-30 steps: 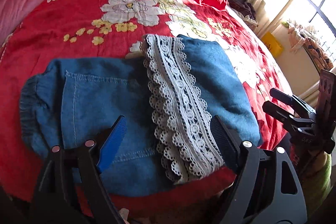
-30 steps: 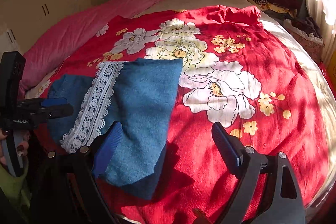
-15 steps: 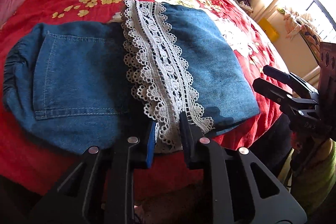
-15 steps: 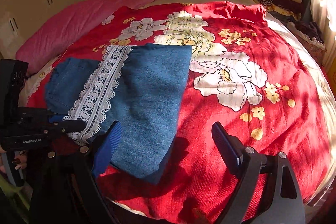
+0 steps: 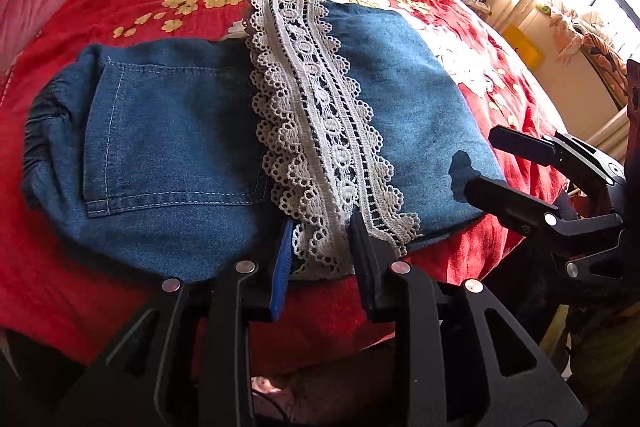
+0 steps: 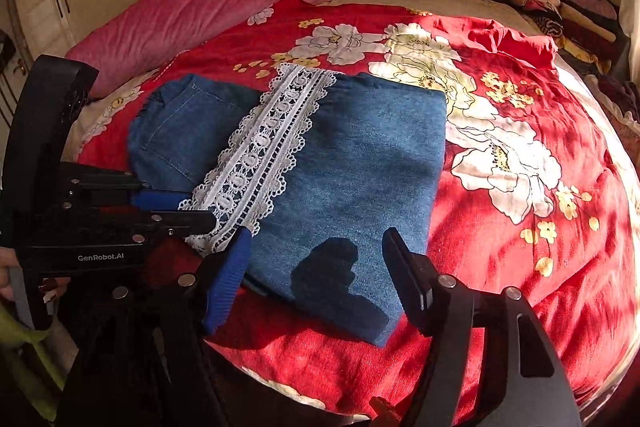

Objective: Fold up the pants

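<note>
**A:** Start with your left wrist view. The pants (image 5: 192, 147) lie folded on the bed (image 5: 100, 7), near its front edge, with the lace trim (image 5: 316, 131) running across the top layer. Your left gripper (image 5: 320, 239) has its fingers drawn close around the near end of that lace; they look pinched on it, though I judge that from the narrow gap, not from a clear sight of contact.

**B:** What could go wrong there?

**A:** If you lift with only the lace caught, the trim may pull away from the denim beneath and the fold could skew. The bed's edge sits right under your fingers, so a drag toward you could slide cloth off the front. Your right gripper (image 5: 516, 171) shows at the right of this view, just beside the folded corner.

**B:** And the right wrist view?

**A:** Your right gripper (image 6: 316, 271) stands wide open, holding nothing, its fingers straddling the near corner of the pants (image 6: 360, 163). The left gripper (image 6: 176, 207) sits close on its left, at the lace trim (image 6: 260, 147). Closing too shallow might take just the top layer. You have plenty of open quilt to the right and beyond; the pink blanket (image 6: 208, 11) and clothes pile (image 6: 560, 3) lie well apart.
</note>
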A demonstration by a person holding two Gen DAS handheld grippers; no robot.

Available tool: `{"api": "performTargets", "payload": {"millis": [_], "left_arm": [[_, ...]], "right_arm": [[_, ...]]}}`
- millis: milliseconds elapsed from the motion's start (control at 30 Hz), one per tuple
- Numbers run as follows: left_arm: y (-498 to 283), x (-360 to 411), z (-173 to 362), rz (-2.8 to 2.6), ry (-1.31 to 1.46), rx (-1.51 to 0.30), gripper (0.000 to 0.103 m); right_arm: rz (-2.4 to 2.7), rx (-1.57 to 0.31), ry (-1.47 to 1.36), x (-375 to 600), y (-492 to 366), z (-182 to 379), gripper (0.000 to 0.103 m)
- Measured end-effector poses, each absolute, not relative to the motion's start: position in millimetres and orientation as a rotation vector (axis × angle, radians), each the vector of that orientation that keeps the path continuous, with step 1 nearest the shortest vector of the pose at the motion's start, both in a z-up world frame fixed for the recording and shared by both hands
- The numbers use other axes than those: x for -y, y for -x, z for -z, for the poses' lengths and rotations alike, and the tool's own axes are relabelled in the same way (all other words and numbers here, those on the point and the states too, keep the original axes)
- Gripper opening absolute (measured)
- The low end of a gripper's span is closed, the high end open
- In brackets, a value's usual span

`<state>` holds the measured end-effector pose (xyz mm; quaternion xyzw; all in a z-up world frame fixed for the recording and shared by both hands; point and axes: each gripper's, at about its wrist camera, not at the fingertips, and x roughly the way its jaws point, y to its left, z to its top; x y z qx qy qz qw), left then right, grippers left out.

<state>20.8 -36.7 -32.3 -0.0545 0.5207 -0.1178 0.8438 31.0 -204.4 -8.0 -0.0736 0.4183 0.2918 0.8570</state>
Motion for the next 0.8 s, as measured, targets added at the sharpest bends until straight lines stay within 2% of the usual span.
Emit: {"api": "performTargets", "payload": {"millis": [167, 267, 567, 800], "left_arm": [[-19, 36, 32, 0.238, 0.104, -1.098, 0.023], [-19, 35, 36, 0.236, 0.109, -1.107, 0.027], [-21, 34, 38, 0.242, 0.114, -1.111, 0.030], [-21, 34, 37, 0.244, 0.116, -1.109, 0.030]], "right_arm": [[-0.590, -0.938, 0.166, 209, -35, 21, 0.066], [-0.548, -1.024, 0.206, 213, -39, 42, 0.059], [-0.542, -1.040, 0.169, 223, -38, 48, 0.059], [-0.540, -1.015, 0.115, 233, -38, 37, 0.063]]}}
